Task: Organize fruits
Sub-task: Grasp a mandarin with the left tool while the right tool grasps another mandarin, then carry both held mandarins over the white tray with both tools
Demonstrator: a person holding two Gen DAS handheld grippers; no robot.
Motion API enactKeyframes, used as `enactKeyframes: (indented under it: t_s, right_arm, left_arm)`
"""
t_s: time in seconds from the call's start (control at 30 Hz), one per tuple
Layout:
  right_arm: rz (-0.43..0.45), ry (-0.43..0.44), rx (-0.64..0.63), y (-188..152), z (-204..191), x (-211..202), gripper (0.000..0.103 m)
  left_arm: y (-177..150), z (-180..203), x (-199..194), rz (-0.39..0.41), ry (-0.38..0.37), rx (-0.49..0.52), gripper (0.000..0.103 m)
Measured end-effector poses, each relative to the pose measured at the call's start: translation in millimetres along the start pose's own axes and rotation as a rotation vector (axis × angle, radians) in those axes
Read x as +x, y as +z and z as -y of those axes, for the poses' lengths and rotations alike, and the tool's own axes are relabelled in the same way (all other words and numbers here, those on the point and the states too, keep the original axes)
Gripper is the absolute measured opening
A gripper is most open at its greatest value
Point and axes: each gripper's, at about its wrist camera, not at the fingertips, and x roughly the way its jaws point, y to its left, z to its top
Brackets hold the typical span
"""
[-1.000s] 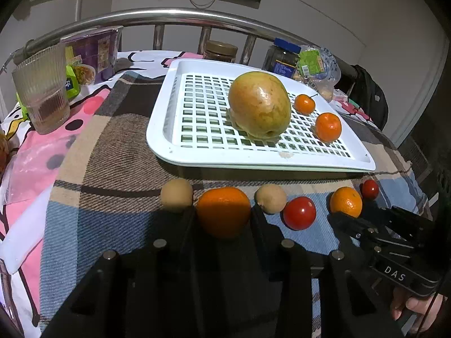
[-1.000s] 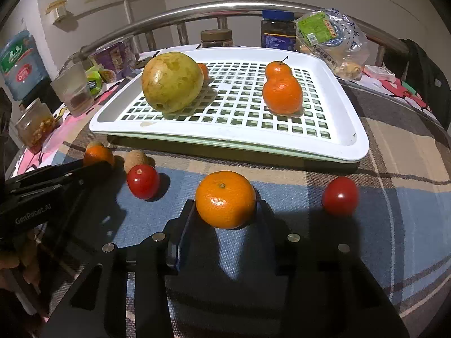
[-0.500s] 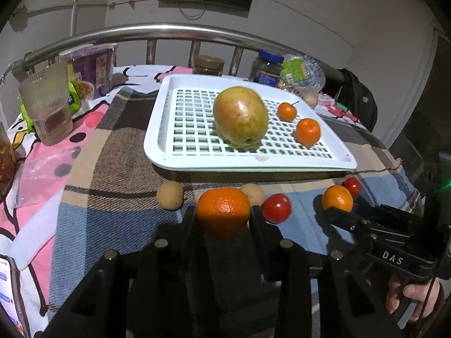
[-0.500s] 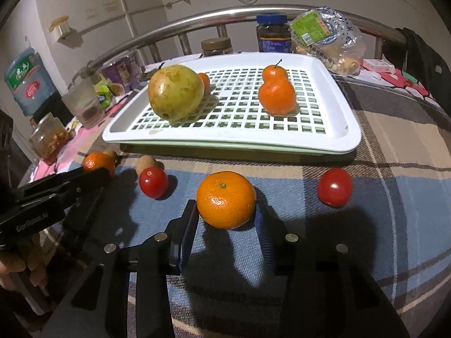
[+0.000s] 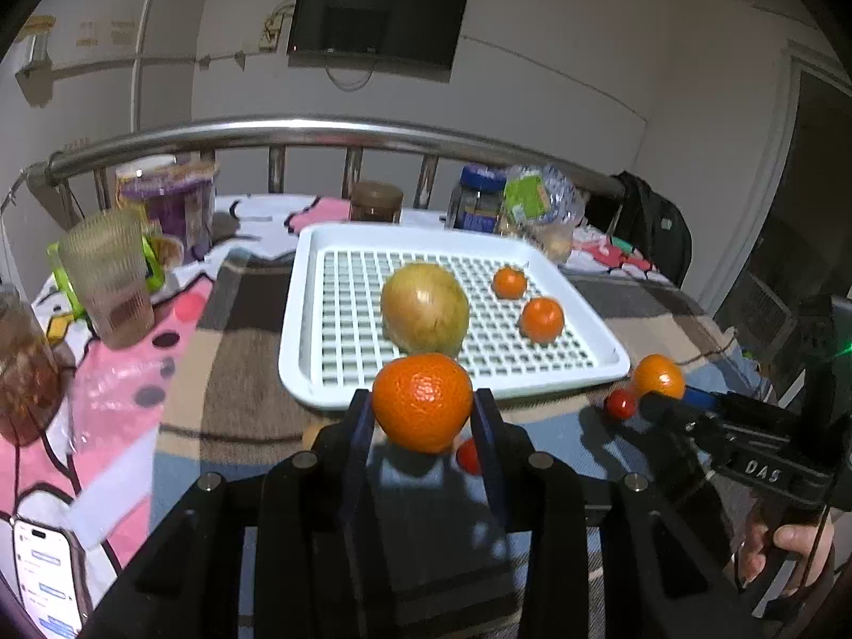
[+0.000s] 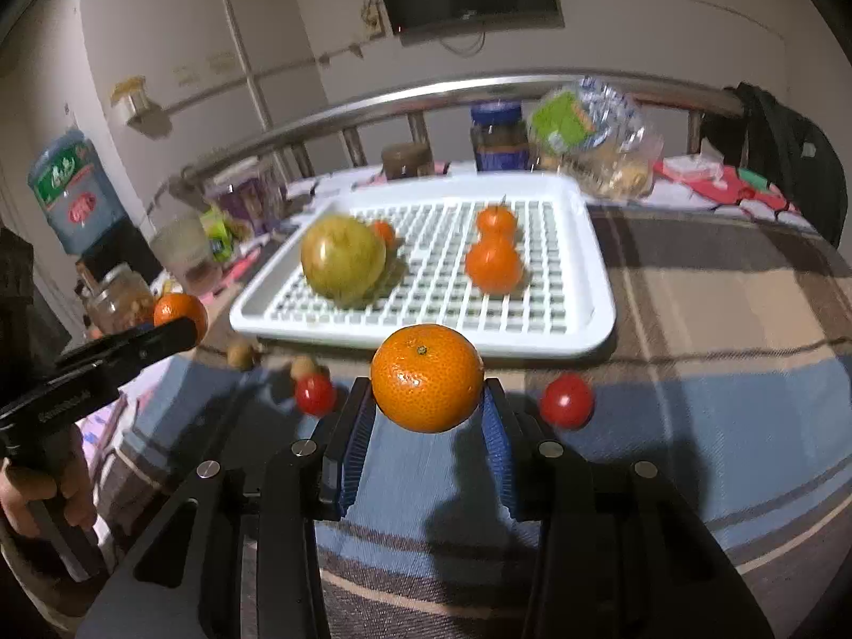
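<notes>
Left wrist view: your left gripper [image 5: 422,411] has its fingers [image 5: 355,428] closed against both sides of an orange [image 5: 422,409], which sits right between the tips and clear of the plaid blanket [image 5: 234,373] below. Straight ahead beyond the fingertips lies the white tray [image 5: 303,351], carrying a big yellow-green fruit [image 5: 425,308] and two small oranges [image 5: 541,319] off to the right of it. A red tomato [image 5: 468,455] peeks out just under the held orange, inside the right finger. Further right, your right gripper [image 5: 660,388] shows from the side with a second orange [image 5: 658,377] at its tips, and another tomato [image 5: 620,403] sits just left of it.

Right wrist view: your right gripper [image 6: 427,399] has its fingers [image 6: 495,426] pressed onto either side of its orange [image 6: 427,377], held at the tips above the blanket [image 6: 719,373]. The tray [image 6: 599,287] is directly ahead of the fingers, with the big fruit [image 6: 343,257] ahead-left and small oranges [image 6: 493,265] dead ahead. One tomato [image 6: 315,394] lies just left of the left finger, another [image 6: 566,401] just right of the right finger, both on the blanket. Two small brown fruits [image 6: 242,354] lie further left. Your left gripper [image 6: 178,319] comes in from the left edge with its orange [image 6: 180,313] at the tips.
</notes>
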Motion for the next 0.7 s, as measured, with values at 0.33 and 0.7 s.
enactKeyframes:
  t_s: [0.33,0.7]
  right_arm:
    - [0.12,0.001,-0.013,55.9,8.7,-33.9,0.039]
    - [0.097,0.046,-0.024,125.8,11.3,-7.9,0.039]
  left_arm:
    - [51.7,11.7,-8.1,0.068,-0.024,0.037,0.04]
    - [117.7,4.6,41.5,-0.007,-0.056,0.015,0.04]
